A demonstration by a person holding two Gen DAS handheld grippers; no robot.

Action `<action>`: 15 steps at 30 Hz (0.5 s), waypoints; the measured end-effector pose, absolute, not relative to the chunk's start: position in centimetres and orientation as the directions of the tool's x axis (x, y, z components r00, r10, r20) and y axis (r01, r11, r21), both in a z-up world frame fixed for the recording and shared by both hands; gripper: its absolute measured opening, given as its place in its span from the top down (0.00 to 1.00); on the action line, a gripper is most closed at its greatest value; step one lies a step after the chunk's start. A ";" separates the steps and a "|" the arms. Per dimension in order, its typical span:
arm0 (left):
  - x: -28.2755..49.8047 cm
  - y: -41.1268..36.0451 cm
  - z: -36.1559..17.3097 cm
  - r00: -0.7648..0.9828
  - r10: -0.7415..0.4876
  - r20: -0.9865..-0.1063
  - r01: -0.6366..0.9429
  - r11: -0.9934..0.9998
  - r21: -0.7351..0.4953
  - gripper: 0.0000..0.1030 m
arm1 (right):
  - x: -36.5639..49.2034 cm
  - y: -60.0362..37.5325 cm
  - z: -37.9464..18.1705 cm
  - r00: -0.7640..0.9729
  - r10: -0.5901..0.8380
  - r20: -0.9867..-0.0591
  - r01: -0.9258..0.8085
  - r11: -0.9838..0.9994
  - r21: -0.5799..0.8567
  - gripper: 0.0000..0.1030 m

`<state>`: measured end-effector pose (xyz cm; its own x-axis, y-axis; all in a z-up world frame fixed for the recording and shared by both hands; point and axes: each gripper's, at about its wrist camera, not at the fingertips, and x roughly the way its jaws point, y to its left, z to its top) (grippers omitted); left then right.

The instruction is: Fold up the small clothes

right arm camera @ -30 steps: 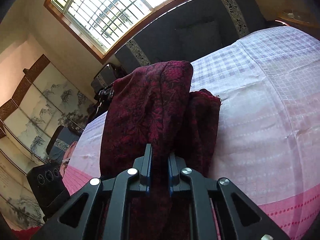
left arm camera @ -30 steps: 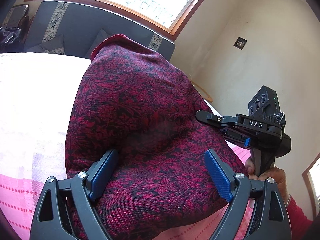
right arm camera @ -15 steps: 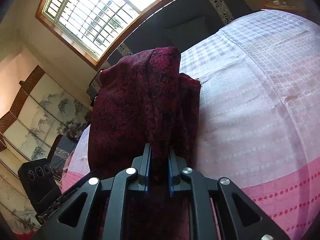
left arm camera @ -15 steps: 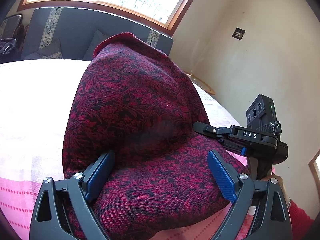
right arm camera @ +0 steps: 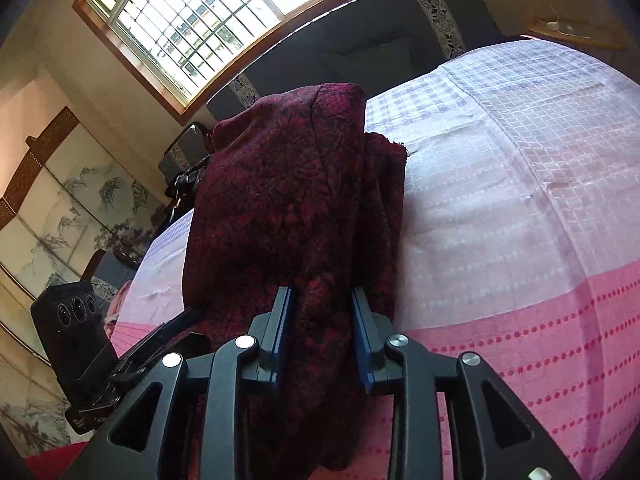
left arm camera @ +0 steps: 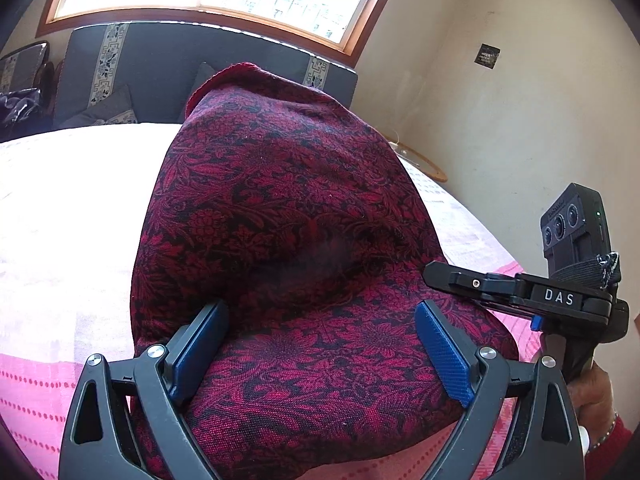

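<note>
As jaws open, right gripper [right arm camera: 322, 336] nose-down.

Only readable text I can spot is "DAS" in white letters on the side of the black right gripper [left arm camera: 460, 280].

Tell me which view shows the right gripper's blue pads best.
The right wrist view. There the right gripper shows both blue pads either side of a bunched fold of the dark red garment as its jaws open. The left wrist view shows that gripper side-on; its pads are hidden.
</note>
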<state>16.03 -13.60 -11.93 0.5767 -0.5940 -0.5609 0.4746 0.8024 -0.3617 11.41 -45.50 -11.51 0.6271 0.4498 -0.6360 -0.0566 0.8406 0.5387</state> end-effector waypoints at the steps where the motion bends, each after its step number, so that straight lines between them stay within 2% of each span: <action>1: 16.0 -13.6 -12.0 0.578 -0.592 -0.562 0.473 0.804 -0.360 0.09 | 11.0 -45.3 -11.5 0.626 0.446 -0.640 -0.058 0.845 0.531 0.74; 2: 16.0 -13.7 -12.0 0.578 -0.589 -0.564 0.473 0.806 -0.357 0.09 | 10.6 -45.1 -11.7 0.622 0.435 -0.651 -0.055 0.854 0.518 0.81; 5: 15.9 -13.9 -11.9 0.576 -0.589 -0.566 0.475 0.805 -0.355 0.08 | 9.9 -44.9 -12.4 0.620 0.416 -0.665 -0.047 0.866 0.498 0.85; 8: 16.0 -14.0 -11.9 0.577 -0.587 -0.569 0.477 0.807 -0.348 0.08 | 9.9 -46.1 -13.5 0.618 0.460 -0.638 -0.030 0.825 0.565 0.86; 12: 15.9 -14.1 -11.9 0.579 -0.579 -0.574 0.476 0.812 -0.339 0.07 | 9.7 -46.4 -13.5 0.619 0.474 -0.626 -0.041 0.816 0.577 0.86; 15: 15.8 -14.2 -11.9 0.580 -0.577 -0.575 0.474 0.813 -0.338 0.07 | 9.3 -46.1 -13.1 0.620 0.477 -0.623 -0.045 0.814 0.579 0.80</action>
<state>15.80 -14.19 -11.93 0.5803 -0.5770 -0.5747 0.4742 0.8131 -0.3376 9.33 -46.09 -13.07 0.6202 0.4769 -0.6228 -0.0451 0.8144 0.5786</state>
